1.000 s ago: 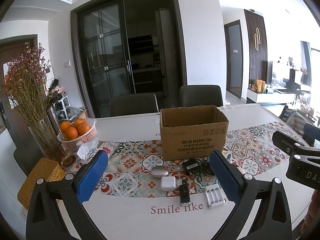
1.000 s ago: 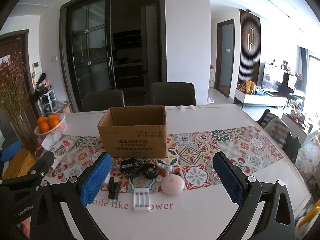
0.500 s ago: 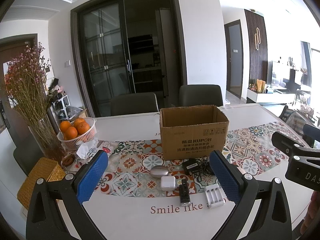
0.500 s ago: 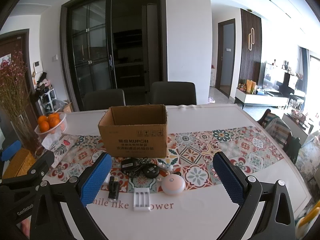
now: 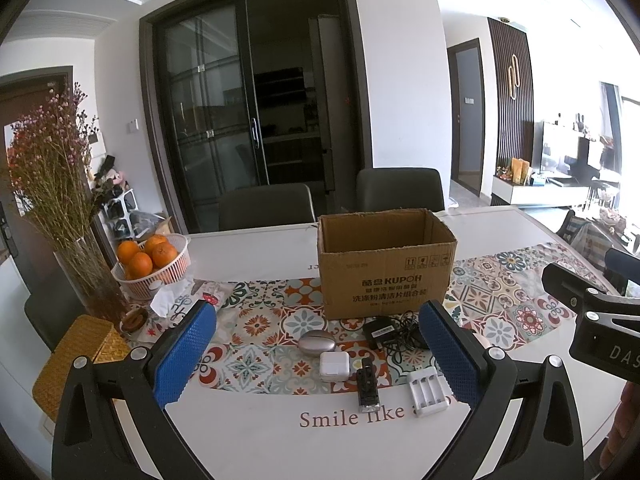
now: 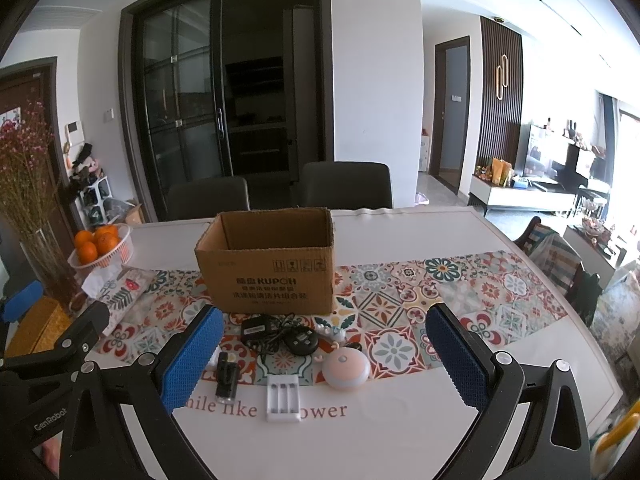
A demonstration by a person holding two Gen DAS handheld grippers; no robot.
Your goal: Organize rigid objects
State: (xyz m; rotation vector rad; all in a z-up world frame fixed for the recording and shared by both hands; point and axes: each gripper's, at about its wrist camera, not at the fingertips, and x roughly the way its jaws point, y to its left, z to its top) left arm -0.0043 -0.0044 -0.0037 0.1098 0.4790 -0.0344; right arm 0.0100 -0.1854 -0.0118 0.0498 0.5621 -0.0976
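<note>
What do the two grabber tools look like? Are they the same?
Yes, they match. The left tool and the right tool each have a black frame with triangle cut-outs and silver screws. Their two fingers wear blue bumpy pads. White letters sit on the black bodies: "GenRobot" on one, "DAS" on the other. No cables or sleeves show.

From where I'm steering, the cardboard box (image 6: 267, 264) sits mid-frame on the table (image 6: 400, 432), charger tray (image 6: 283, 397) below it, fruit basket (image 6: 105, 254) far left.
</note>
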